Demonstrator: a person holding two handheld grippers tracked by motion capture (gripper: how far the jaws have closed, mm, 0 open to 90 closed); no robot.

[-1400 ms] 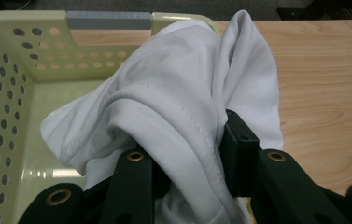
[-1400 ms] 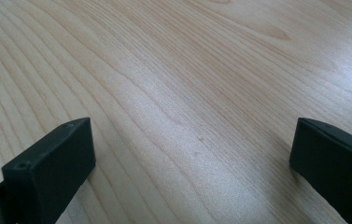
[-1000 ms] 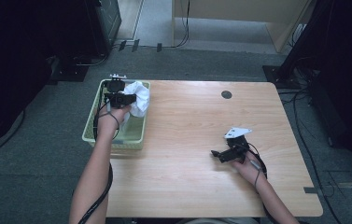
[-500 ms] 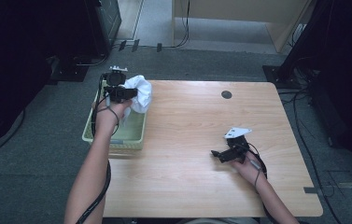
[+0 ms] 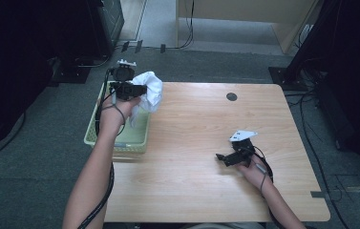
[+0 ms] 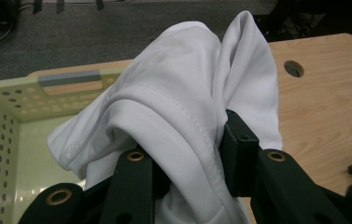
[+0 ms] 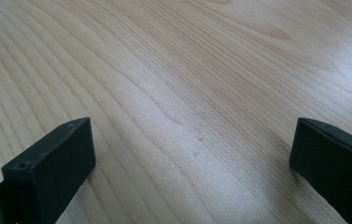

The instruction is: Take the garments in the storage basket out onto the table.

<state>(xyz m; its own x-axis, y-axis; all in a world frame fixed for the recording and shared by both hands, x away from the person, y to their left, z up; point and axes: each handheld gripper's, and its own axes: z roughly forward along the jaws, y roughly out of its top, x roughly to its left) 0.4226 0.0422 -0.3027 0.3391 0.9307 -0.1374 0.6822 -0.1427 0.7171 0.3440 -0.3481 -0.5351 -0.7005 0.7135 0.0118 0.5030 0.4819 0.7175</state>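
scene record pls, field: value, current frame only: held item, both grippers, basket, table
held item: white garment, bunched, hanging over the basket's right edge
left gripper: shut on the garment, raised above the basket
right gripper: open, nothing between the jaws, low over bare wood
basket: pale green, perforated walls, at the table's left edge; contents beneath the cloth cannot be told
table: light wood, round cable hole near the far edge

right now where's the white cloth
In the high view the white cloth hangs bunched in the left gripper, above the far end of the green basket at the table's left edge.
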